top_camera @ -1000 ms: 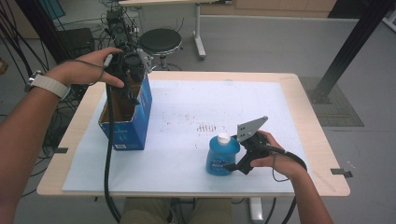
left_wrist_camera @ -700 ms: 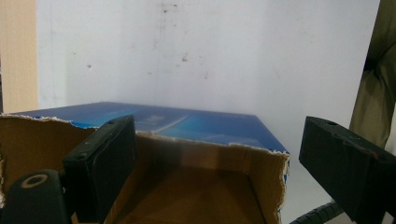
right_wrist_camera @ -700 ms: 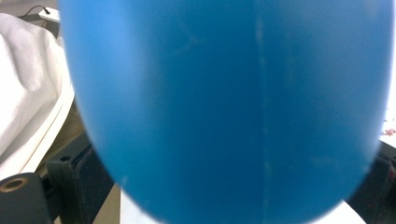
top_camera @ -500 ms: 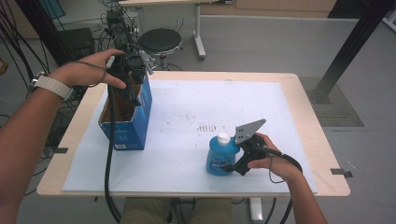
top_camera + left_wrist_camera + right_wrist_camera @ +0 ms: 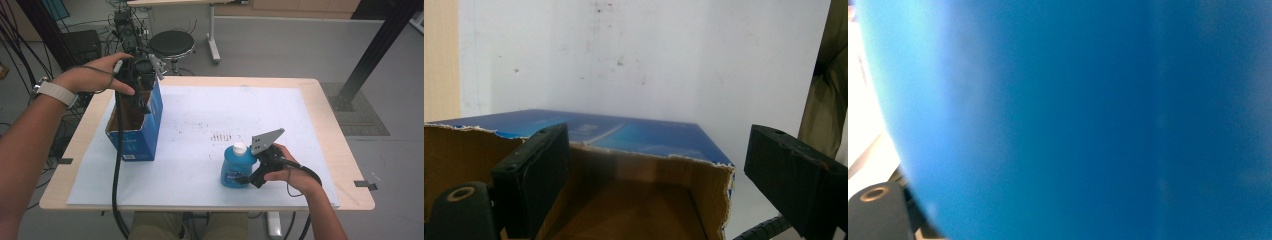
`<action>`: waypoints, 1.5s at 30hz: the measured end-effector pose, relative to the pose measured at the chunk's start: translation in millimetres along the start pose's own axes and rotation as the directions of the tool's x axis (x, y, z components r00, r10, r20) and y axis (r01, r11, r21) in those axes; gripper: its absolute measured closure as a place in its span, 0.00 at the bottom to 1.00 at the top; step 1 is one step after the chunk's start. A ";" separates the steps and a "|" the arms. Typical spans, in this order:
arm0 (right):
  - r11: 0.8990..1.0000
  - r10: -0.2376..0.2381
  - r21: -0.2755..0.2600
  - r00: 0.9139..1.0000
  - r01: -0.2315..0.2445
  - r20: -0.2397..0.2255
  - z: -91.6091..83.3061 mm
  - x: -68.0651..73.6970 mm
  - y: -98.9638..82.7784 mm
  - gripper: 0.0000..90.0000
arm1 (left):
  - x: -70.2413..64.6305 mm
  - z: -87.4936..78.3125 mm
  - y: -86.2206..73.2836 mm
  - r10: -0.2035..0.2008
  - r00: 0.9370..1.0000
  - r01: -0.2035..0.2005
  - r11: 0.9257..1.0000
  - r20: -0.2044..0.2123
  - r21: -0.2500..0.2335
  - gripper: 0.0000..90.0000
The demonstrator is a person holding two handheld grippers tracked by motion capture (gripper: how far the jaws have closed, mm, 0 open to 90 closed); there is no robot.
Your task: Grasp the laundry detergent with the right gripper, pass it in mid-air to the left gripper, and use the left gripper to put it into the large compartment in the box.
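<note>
A blue bottle [image 5: 235,169] with a white cap stands upright on the white sheet at the front right of the table. My right gripper [image 5: 246,176] is pushed up against its side. In the right gripper view the bottle [image 5: 1088,115] is a close blur, with one jaw base at the lower left; the grip itself is hidden. An open-topped blue cardboard box [image 5: 136,131] stands at the left. My left gripper [image 5: 134,92] hovers over its far end. In the left gripper view its jaws [image 5: 659,187] are spread wide above the box [image 5: 624,135], holding nothing.
A white sheet [image 5: 200,115] covers most of the wooden table [image 5: 330,110]. Cables trail from both grippers; the left one hangs down past the box and over the front edge. A stool [image 5: 171,44] and a table leg stand beyond the far edge.
My right hand and gripper have crept slightly down and left against the bottle, which has stayed put. The left gripper and the box are where they were.
</note>
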State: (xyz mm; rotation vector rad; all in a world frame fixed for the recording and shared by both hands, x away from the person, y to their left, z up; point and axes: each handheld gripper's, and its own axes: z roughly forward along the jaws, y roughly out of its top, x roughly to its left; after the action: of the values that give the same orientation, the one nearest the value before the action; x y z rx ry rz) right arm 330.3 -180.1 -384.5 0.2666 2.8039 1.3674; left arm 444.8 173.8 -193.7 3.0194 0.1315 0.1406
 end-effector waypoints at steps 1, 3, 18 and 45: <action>1.000 0.000 -0.002 1.000 0.000 -0.001 0.4 0.1 -0.2 0.10 | -0.3 0.4 -0.2 -0.005 1.000 0.005 1.000 0.001 -0.003 0.13; 1.000 0.001 -0.007 1.000 -0.001 -0.004 1.6 0.1 -1.2 0.11 | -0.4 0.9 -0.2 -0.005 1.000 0.005 1.000 0.002 -0.002 0.13; 0.999 0.006 -0.044 1.000 -0.007 -0.007 2.6 -1.1 -5.7 0.18 | 0.3 2.9 -0.1 -0.002 1.000 0.002 1.000 0.005 -0.002 0.13; 0.996 0.000 -0.092 1.000 -0.002 -0.021 6.4 -1.5 -11.0 0.28 | -0.4 3.5 1.5 -0.005 1.000 0.005 1.000 0.007 -0.004 0.13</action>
State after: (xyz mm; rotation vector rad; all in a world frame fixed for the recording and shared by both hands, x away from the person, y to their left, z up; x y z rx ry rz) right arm 330.6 -182.0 -397.2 0.2536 2.7480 1.5029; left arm 444.8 171.9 -197.0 3.0148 0.1372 0.1290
